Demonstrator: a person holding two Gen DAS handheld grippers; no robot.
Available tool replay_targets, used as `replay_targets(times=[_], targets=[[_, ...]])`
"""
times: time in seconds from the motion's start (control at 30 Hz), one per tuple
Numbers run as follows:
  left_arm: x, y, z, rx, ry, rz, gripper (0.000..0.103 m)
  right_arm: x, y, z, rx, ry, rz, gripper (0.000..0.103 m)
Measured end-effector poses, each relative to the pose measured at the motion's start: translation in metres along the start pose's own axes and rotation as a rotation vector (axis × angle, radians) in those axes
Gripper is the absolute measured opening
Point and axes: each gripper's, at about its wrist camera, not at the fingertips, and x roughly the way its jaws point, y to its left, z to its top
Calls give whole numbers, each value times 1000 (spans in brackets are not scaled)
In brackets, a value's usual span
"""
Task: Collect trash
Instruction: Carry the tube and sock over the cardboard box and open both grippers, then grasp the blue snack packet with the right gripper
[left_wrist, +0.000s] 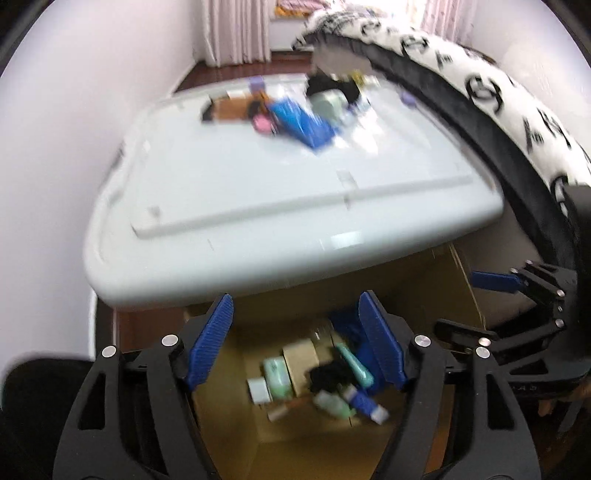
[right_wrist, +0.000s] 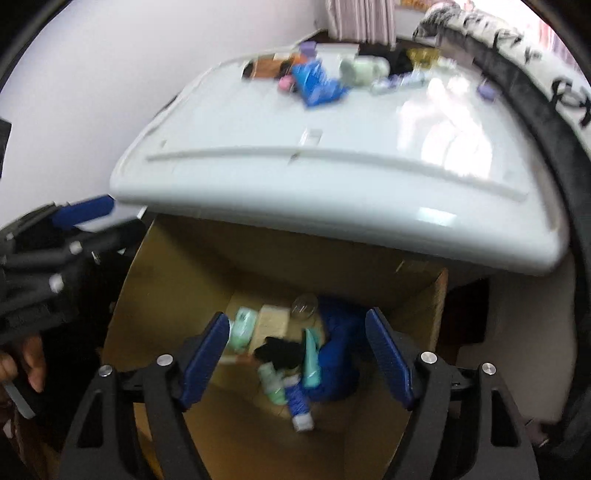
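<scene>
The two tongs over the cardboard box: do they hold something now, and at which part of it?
Nothing is held. The left tongs and the right tongs both stand open over the cardboard box, with only the trash at its bottom visible between the pads.

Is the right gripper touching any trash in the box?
Apart. The right wrist view shows the right gripper open and empty above the box, with the trash lying on the bottom well below its fingers.
</scene>
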Motion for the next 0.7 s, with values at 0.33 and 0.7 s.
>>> replay_targets(times=[0.33, 0.7], targets=[[4, 19, 108, -61, -254, -34, 76, 7, -19, 149, -7, -240, -91, 95], [34, 33, 101, -3, -234, 67, 82, 109, -6, 218, -104, -166, -142, 92]])
